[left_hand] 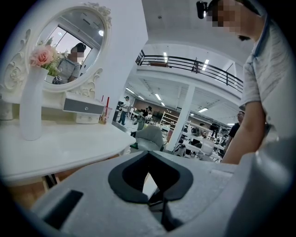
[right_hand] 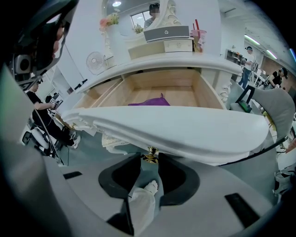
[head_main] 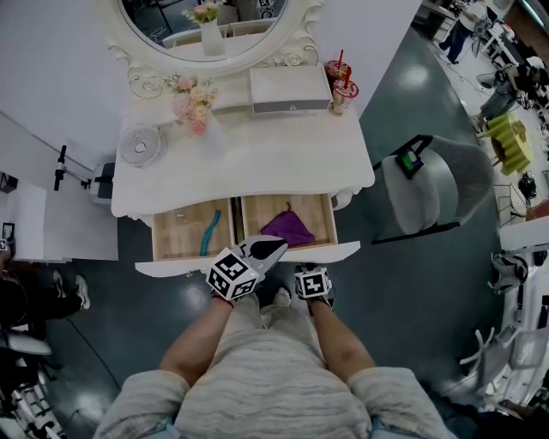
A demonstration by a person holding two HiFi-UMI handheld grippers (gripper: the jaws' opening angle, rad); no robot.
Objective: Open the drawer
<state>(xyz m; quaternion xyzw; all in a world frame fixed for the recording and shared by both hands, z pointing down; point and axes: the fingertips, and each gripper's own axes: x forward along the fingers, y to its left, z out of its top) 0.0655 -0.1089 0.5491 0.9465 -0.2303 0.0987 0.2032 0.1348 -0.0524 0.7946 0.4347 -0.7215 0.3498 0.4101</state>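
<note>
- Right gripper (right_hand: 149, 161) jaws clamp the drawer's brass knob (right_hand: 150, 154).
- Drawer (right_hand: 185, 134) stands open, reaching away from the jaws under the tabletop (right_hand: 185, 62). Its white curved front lies crosswise; pale wood inside holds purple cloth (right_hand: 150, 101).
- Left gripper (left_hand: 149, 153) jaws closed, empty.

Open drawers: two, left drawer (head_main: 176, 238) and right drawer (head_main: 322, 214). Grippers: two, left gripper (head_main: 279, 246), right gripper (right_hand: 148, 163). One each: brass knob (right_hand: 149, 155), purple cloth (head_main: 287, 229), fan (head_main: 140, 145), mirror (head_main: 163, 17), vase (left_hand: 32, 106).
</note>
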